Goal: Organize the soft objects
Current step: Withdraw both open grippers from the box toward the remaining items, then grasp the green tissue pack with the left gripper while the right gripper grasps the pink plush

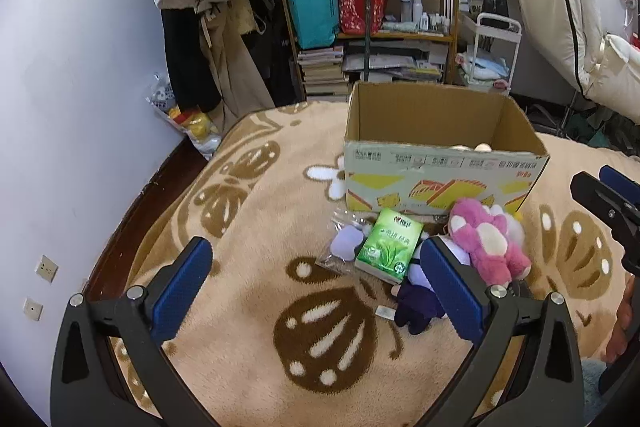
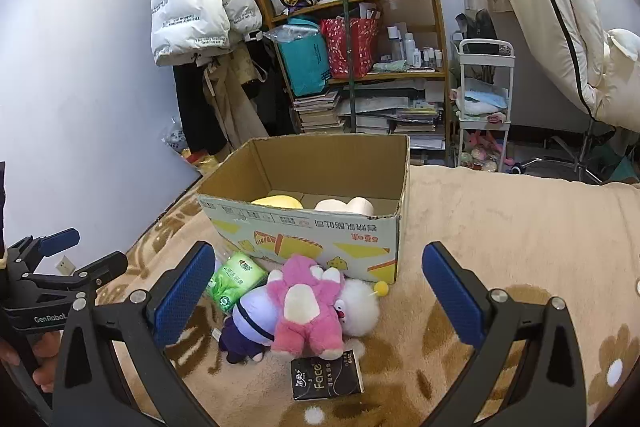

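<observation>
Fingers, left: both blue pads of the left gripper (image 1: 316, 285) stand wide apart over the blanket (image 1: 248, 347), holding nothing.
Fingers, right: the right gripper (image 2: 318, 291) is likewise spread wide and empty, its pads on either side of the toy heap without touching it.
Nearest item: a black tissue pack (image 2: 327, 375) lies flat on the blanket, just in front of the toys.
Toy heap: a pink plush (image 2: 304, 307) lies on top of a purple plush (image 2: 246, 327) and leans against a white plush (image 2: 360, 303); all three touch.
Left of heap: a green tissue pack (image 1: 390, 245) lies tilted, with a clear bag (image 1: 344, 247) just beside it.
Box: an open cardboard box (image 2: 312, 235) stands directly behind the heap, its near wall almost touching the pink plush; a yellow item (image 2: 278, 202) and a white item (image 2: 344, 206) sit inside.
Open room: bare blanket stretches to the right of the box and the heap.
Edges: the blanket's left edge drops off near the wall (image 1: 72, 67); its far edge ends just behind the box.
Beyond: a crowded shelf (image 2: 360, 67) and hanging coats (image 2: 200, 7) stand well apart.
</observation>
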Demonstrator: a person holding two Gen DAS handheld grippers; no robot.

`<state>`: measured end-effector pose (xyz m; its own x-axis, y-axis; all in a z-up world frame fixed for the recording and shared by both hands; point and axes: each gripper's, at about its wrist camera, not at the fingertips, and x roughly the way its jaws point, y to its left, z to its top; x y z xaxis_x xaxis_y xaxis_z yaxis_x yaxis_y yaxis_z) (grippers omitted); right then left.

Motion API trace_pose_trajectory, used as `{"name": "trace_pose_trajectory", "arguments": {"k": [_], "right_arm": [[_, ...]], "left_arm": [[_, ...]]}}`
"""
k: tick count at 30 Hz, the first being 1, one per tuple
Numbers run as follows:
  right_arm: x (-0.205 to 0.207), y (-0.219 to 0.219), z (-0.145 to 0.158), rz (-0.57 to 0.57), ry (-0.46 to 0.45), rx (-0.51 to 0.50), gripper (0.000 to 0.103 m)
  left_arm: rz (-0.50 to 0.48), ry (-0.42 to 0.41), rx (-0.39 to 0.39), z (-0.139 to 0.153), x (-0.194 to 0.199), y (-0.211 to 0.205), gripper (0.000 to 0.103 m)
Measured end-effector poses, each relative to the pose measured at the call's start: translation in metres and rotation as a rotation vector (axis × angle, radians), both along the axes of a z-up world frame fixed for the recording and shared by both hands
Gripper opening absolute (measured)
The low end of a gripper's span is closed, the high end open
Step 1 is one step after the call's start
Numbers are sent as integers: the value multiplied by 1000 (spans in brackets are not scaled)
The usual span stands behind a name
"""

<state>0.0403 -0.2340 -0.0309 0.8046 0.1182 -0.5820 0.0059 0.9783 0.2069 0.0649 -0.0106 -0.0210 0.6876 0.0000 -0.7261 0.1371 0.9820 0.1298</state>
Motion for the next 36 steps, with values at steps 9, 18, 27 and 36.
{"name": "trace_pose_trajectory", "arguments": {"k": [9, 18, 27, 36], "right_arm": [[15, 4, -24, 7, 67, -18, 103], [31, -2, -45, -6, 118, -10, 103], [45, -4, -60, -7, 149, -23, 103], [57, 2, -74, 21, 178, -31, 103]], "left_arm": [[-1, 84, -1, -28, 20, -4, 102], [-20, 136, 13, -50, 36, -16, 102], [-12, 202, -8, -71, 53, -23, 102], [-38, 252, 14, -93, 65, -31, 102]]}}
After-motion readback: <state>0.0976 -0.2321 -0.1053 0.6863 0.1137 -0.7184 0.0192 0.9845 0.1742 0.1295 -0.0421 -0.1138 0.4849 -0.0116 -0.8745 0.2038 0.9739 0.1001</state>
